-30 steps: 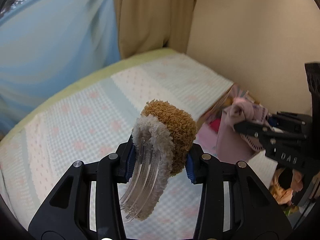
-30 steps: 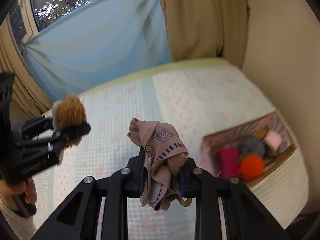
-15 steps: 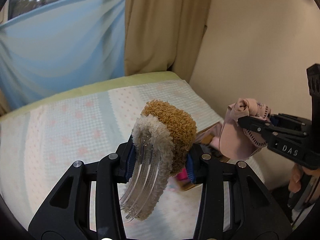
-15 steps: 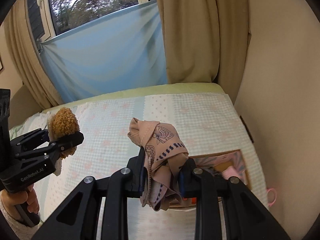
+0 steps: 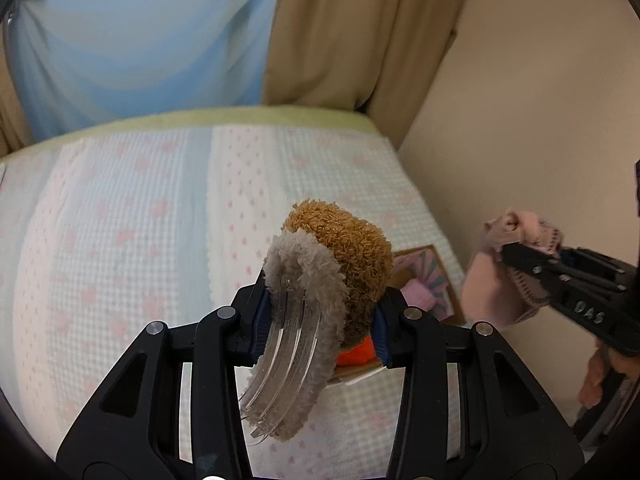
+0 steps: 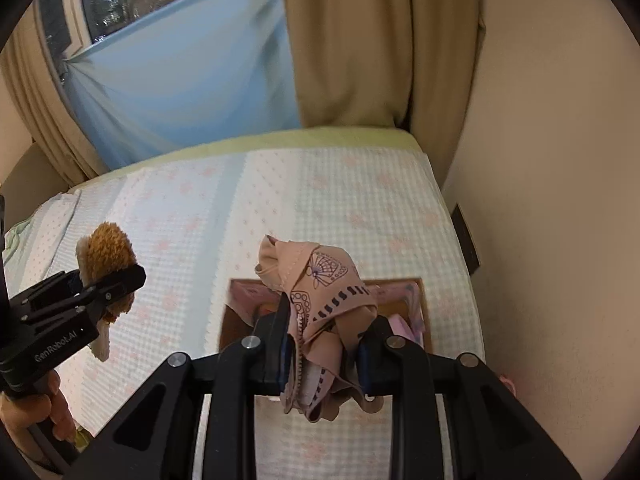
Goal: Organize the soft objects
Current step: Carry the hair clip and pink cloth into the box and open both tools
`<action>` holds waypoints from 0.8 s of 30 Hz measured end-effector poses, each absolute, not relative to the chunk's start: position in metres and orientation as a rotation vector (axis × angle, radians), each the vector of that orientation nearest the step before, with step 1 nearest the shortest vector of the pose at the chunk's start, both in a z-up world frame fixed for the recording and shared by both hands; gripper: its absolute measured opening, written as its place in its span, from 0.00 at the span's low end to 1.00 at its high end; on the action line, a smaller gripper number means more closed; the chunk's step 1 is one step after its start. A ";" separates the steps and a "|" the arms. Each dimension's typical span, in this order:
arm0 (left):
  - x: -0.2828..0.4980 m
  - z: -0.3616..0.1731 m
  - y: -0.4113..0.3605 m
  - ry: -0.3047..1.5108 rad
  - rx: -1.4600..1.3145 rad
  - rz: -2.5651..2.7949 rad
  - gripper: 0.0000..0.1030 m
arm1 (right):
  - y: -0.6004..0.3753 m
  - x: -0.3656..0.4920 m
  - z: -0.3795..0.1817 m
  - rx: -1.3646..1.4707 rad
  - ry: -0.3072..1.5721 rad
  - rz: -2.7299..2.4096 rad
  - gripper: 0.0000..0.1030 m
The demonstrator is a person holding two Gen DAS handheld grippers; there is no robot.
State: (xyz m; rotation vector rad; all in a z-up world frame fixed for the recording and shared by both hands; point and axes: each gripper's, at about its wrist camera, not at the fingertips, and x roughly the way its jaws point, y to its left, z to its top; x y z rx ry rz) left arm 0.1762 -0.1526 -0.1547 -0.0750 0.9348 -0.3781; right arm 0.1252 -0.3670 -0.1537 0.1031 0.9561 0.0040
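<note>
My left gripper [image 5: 320,320] is shut on a fuzzy brown and cream hair clip [image 5: 332,264] with a clear plastic comb; the same gripper [image 6: 108,280] and clip [image 6: 106,250] show at the left of the right wrist view. My right gripper [image 6: 324,348] is shut on a bunched beige patterned cloth [image 6: 324,284], held right over a cardboard box [image 6: 418,304] on the bed. In the left wrist view the cloth [image 5: 492,276] hangs at the right from the right gripper [image 5: 508,246], and the box [image 5: 436,276] lies behind the clip, with pink and orange soft items inside.
The bed [image 6: 280,200] has a pale blue and white checked cover with pink spots. A beige wall [image 6: 540,160] runs along its right side. Tan curtains [image 6: 348,40] and a light blue sheet [image 6: 180,80] hang behind. A hand [image 6: 36,412] holds the left gripper's handle.
Both grippers have swung sideways over the bed, still holding their items. The box has shifted from the right of the right wrist view to directly under the cloth, and now sits behind the clip.
</note>
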 end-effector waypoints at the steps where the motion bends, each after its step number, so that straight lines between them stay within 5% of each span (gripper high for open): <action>1: 0.179 -0.164 -0.156 0.955 -0.083 -0.376 0.36 | -0.371 0.127 -0.159 0.105 0.968 0.003 0.23; 24: 0.260 -0.339 -0.248 1.301 0.044 -0.336 0.38 | -0.413 0.188 -0.345 0.145 1.357 0.121 0.27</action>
